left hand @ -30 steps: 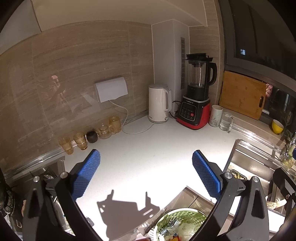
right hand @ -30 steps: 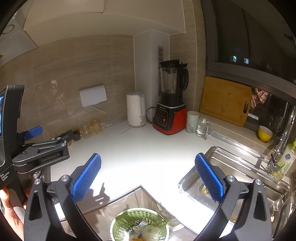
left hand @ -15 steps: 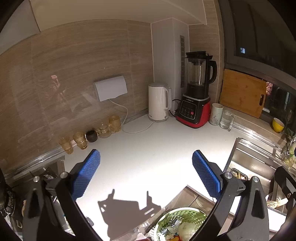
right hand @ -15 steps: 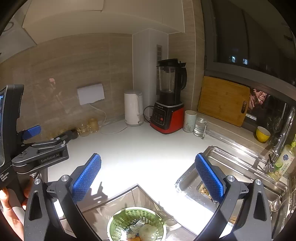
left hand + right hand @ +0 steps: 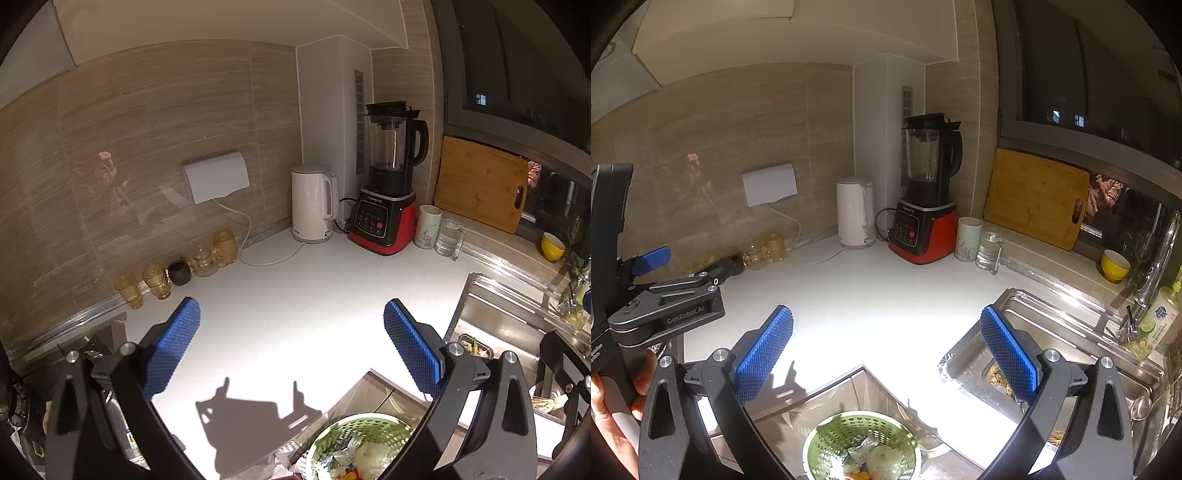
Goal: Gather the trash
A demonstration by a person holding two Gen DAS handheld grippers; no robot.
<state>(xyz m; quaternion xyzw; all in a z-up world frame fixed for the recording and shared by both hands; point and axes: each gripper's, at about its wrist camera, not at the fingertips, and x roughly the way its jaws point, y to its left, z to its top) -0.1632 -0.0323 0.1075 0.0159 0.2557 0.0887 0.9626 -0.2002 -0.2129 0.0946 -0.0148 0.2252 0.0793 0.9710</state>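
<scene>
A green perforated basket (image 5: pixel 862 445) holding food scraps and wrappers sits low in front of the counter corner; it also shows in the left wrist view (image 5: pixel 360 445). My left gripper (image 5: pixel 291 347) is open and empty above the white counter (image 5: pixel 295 295). My right gripper (image 5: pixel 886 350) is open and empty above the counter's front corner, over the basket. The left gripper's body (image 5: pixel 665 306) shows at the left of the right wrist view. Food scraps lie in the sink strainer (image 5: pixel 999 378).
A steel sink (image 5: pixel 1067 332) with tap and soap bottle (image 5: pixel 1156 317) is at right. A white kettle (image 5: pixel 314 203), red blender (image 5: pixel 386 199), mug (image 5: pixel 426 226), glass jug (image 5: pixel 447 240), cutting board (image 5: pixel 480 188) and amber glasses (image 5: pixel 155 280) line the back wall.
Both grippers have shifted slightly; the view has tilted a little. Both stay open and empty.
</scene>
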